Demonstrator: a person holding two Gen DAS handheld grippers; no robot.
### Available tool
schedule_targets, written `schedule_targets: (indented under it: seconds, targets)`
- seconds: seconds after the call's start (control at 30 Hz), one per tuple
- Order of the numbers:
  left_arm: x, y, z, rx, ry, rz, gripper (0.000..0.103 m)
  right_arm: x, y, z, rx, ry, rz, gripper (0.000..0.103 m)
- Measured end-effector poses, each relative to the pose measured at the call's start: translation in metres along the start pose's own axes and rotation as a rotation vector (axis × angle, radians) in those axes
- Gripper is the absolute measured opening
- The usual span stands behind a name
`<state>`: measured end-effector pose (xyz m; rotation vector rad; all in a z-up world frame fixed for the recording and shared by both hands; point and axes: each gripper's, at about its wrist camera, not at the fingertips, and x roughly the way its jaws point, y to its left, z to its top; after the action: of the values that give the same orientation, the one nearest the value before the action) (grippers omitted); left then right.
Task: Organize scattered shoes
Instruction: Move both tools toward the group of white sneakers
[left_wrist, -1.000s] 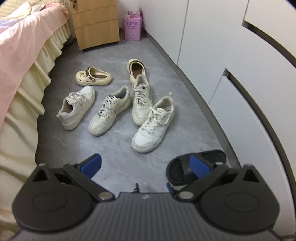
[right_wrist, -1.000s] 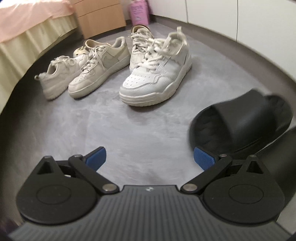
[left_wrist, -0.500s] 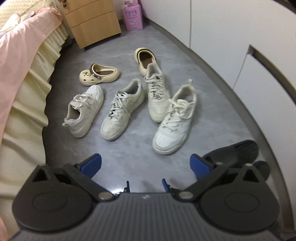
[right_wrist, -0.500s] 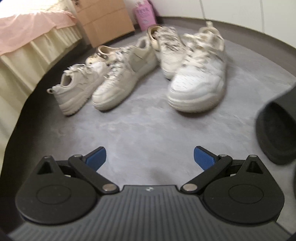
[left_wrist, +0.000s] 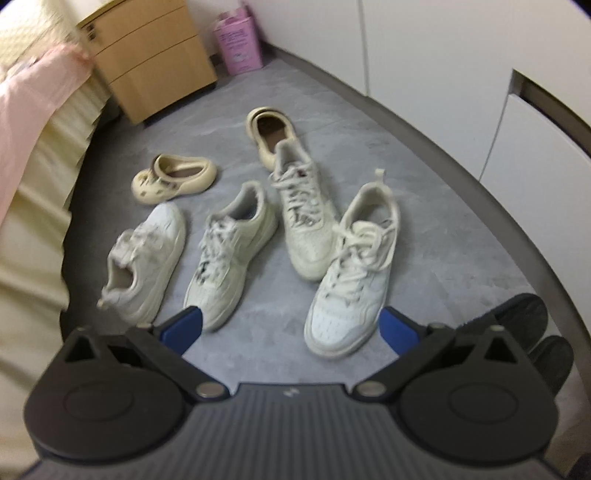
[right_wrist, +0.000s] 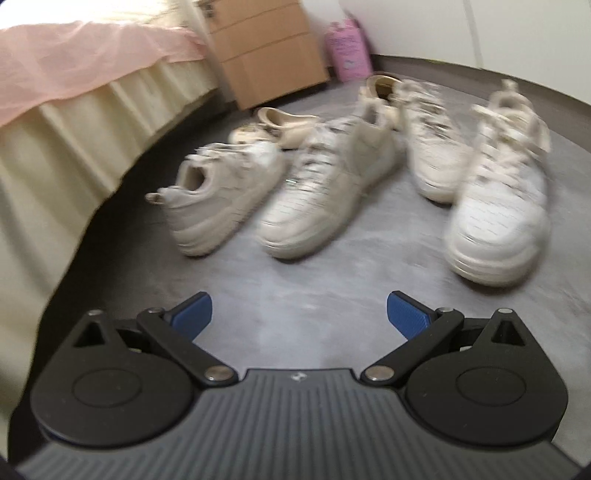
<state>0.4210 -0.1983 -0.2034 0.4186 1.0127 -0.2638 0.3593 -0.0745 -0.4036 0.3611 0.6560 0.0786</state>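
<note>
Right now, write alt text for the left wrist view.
Four white lace-up sneakers lie scattered on a grey floor, with two cream clogs beyond them and black slides at the right edge. The open left gripper hovers empty in the foreground, near a pink-covered bed and wooden drawers.

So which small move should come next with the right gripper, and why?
Probably ease the right gripper forward toward the nearest white sneaker. Its fingers are open and hold nothing, bare floor lies between them and the shoes, and that sneaker sits almost straight ahead, loose among the others.
</note>
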Motion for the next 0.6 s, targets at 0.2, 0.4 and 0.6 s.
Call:
schedule_targets:
  seconds: [0.2,0.4,0.6]
  targets:
    - [-0.014,-0.002,-0.018,-0.057,0.053,0.052,0.102,-0.01,0.036,0.016,0.051,0.011,0.081,0.103]
    - [-0.036,0.011,-0.042,-0.296,0.144,0.024,0.102,-0.037,0.054,0.011,-0.07,-0.012,0.202,0.103]
    - [-0.054,0.005,-0.025,-0.217,0.041,-0.003,0.103,-0.032,0.052,0.008,-0.121,0.005,0.187,0.103]
